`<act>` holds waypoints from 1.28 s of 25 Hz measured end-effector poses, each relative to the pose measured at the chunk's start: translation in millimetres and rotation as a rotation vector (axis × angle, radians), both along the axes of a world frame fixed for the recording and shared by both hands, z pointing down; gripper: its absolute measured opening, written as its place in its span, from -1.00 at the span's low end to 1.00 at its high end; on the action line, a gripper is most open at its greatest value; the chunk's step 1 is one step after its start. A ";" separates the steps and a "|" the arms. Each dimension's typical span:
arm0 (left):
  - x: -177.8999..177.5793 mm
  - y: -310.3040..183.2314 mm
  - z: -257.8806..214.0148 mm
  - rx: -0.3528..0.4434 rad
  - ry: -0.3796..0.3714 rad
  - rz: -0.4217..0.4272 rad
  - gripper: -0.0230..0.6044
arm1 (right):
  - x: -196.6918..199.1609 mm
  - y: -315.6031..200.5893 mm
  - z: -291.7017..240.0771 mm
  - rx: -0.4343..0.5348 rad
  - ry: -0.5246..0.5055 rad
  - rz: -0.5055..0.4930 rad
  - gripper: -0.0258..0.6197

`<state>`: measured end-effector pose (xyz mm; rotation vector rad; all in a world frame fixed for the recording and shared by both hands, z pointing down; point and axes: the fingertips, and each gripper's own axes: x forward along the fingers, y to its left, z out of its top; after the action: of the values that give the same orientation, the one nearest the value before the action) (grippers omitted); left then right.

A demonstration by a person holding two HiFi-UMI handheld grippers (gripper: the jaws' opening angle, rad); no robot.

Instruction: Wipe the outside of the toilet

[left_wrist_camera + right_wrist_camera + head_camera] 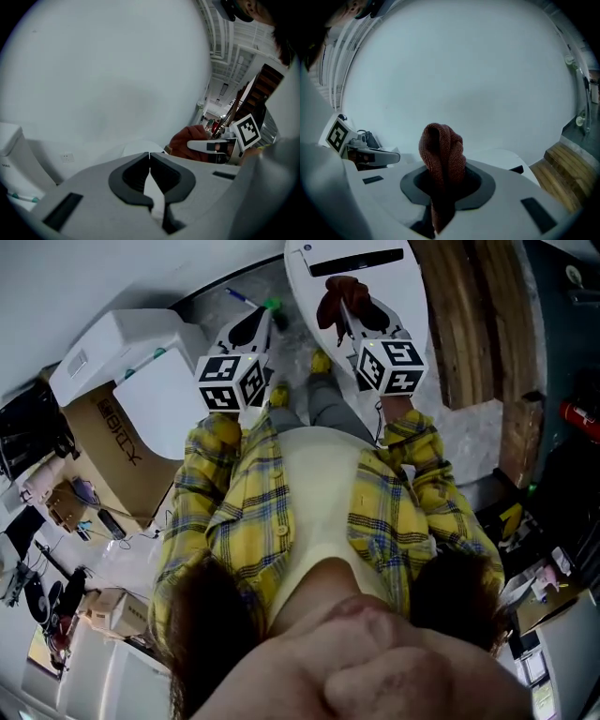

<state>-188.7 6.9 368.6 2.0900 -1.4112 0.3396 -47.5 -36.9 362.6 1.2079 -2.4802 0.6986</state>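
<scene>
**Toilet [410,298] under the cloth, wiping not visibly begun**

Toilet and person fill the middle of the head view. At far left stand a second white toilet [127,343] and a cardboard box [105,442], well apart from the work.

Next comes the left gripper [149,160]. Its own view shows the jaws pressed together with nothing gripped between them, and it hangs just left of the task's toilet.

The right gripper [444,180] is clamped on a reddish-brown cloth [440,145], which bunches up beyond the jaws. From the head view the cloth lies over the toilet's white top, near the dark slot at its back. Whether it touches the surface cannot be told.

Wooden boards [478,315] stand to the right of the toilet.

The step in hand looks like bringing the cloth to the porcelain to start wiping. The next move probably calls for pressing the bunched cloth flat against the outer shell and sweeping along its curve. The grip should stay firm so the cloth does not slip out.
</scene>
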 end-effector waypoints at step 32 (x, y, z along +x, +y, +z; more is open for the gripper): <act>19.2 -112.1 109.8 -0.108 -0.016 -0.144 -0.89 | -67.3 -120.3 131.8 -0.054 0.026 -0.326 -0.65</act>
<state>-169.5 -105.2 478.4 1.8916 -1.5088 0.3671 -114.9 -157.2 494.4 0.7614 -2.5337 0.6498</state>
